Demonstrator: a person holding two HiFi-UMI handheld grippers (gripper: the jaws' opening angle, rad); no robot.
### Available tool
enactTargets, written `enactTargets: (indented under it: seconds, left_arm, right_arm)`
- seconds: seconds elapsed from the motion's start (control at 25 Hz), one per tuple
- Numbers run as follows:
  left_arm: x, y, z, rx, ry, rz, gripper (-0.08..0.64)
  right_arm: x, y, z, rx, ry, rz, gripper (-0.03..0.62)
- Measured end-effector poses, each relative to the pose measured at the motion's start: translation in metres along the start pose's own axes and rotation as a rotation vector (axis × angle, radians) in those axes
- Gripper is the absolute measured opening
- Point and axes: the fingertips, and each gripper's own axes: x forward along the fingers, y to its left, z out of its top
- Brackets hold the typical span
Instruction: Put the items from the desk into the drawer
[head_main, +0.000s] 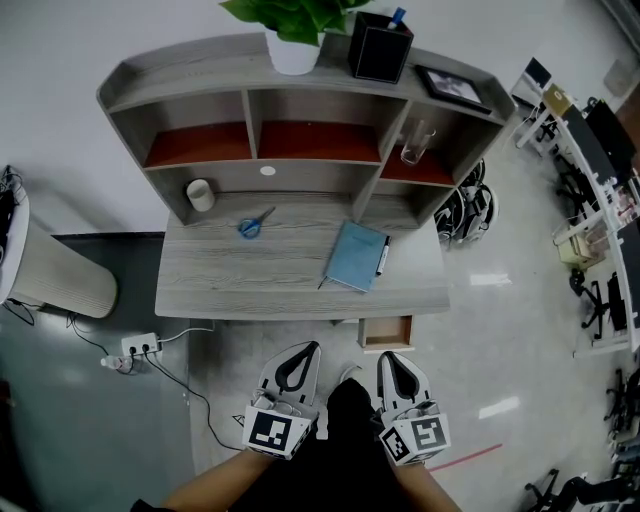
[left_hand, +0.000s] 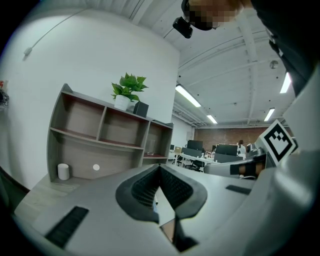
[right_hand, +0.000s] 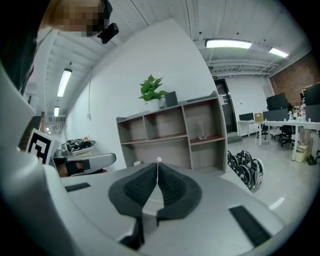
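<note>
Hovering short of the worktop (head_main: 250, 285), the left gripper (head_main: 311, 347) and right gripper (head_main: 386, 357) are both closed and empty. Scissors (head_main: 255, 223), blue notebook (head_main: 357, 255) and pen (head_main: 383, 255) lie on it, none yet in the part-open drawer (head_main: 386, 331).

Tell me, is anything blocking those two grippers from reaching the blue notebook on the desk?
Nothing visible. Both the left gripper and right gripper hang shut short of the desk; only bare desktop lies before the blue notebook.
</note>
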Motion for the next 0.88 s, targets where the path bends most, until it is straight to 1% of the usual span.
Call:
enactTargets:
  seconds: [0.12,0.2,0.28,0.36,0.44,0.56,0.68,0.8,0.88]
  left_arm:
    - [0.013,0.0,-0.002,-0.025,-0.003,0.002,0.005]
    - [0.022,0.006,-0.008,-0.018,0.009,0.019,0.005]
    - [0.033,0.012,-0.012,-0.009,0.015,0.037,0.005]
    - [0.049,0.018,-0.016,-0.017,0.019,0.057,0.005]
    - [0.07,0.025,-0.024,-0.034,0.038,0.074,0.005]
    - [0.097,0.034,-0.034,-0.041,0.074,0.097,0.005]
    - [0.131,0.042,-0.044,-0.025,0.093,0.093,0.005]
    - [0.16,0.048,-0.061,0.008,0.133,0.089,0.005]
    - [0.175,0.052,-0.07,0.02,0.158,0.096,0.005]
  right_arm:
    - [0.019,-0.016,-0.007,0.063,0.015,-0.027,0.018]
    - [0.036,-0.025,-0.01,0.082,0.022,-0.031,0.018]
    - [0.053,-0.032,-0.015,0.108,0.038,-0.013,0.018]
    - [0.07,-0.045,-0.022,0.131,0.062,0.0,0.018]
    - [0.089,-0.06,-0.03,0.157,0.089,0.006,0.019]
    - [0.114,-0.077,-0.037,0.214,0.12,0.047,0.02]
    - [0.141,-0.097,-0.043,0.204,0.142,0.058,0.02]
    - [0.166,-0.12,-0.067,0.194,0.207,0.035,0.02]
    - [0.178,-0.137,-0.085,0.208,0.244,0.011,0.02]
